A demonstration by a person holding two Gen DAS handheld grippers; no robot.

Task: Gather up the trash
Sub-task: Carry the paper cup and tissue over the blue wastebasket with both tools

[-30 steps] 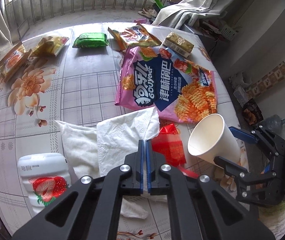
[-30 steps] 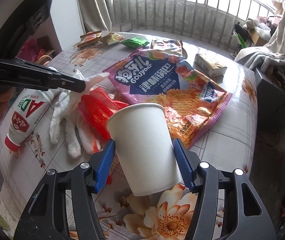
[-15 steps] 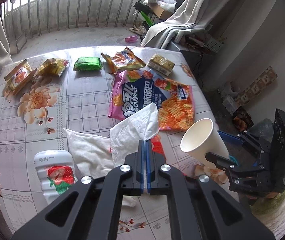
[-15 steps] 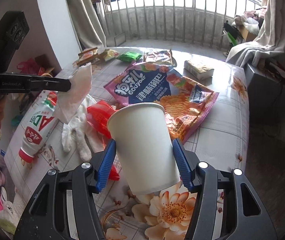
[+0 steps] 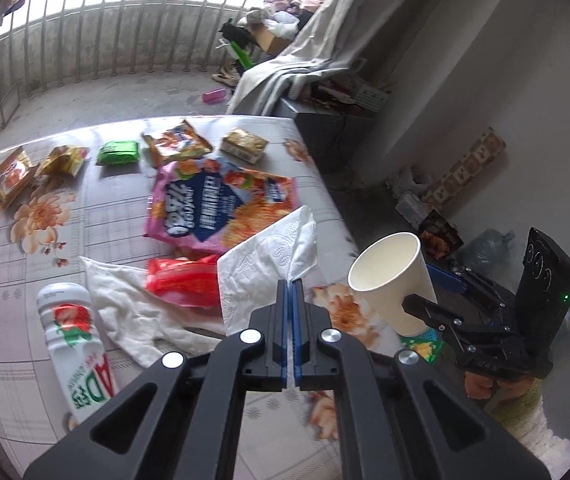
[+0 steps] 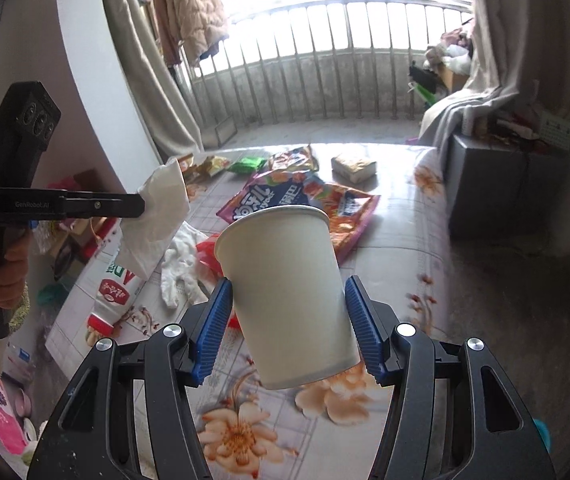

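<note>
We are pinching a limp, featherweight tissue (image 5: 269, 264) by one corner in the fully closed left gripper (image 5: 290, 292), lifted above the table (image 5: 85, 208), while the right gripper (image 6: 291, 320) is clasping a thin, crushable paper cup (image 6: 285, 292) gently around its lower wall.

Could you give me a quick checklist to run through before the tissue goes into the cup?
1. Left gripper shut on tissue: ok.
2. Right gripper holding cup: ok.
3. Cup mouth open and empty, seen from the left wrist: ok.
4. Tissue lifted off the table: ok.
5. Tissue over the cup mouth: not ok, it is off to the side.
6. Grip firm enough on the cup: cannot tell.
</note>
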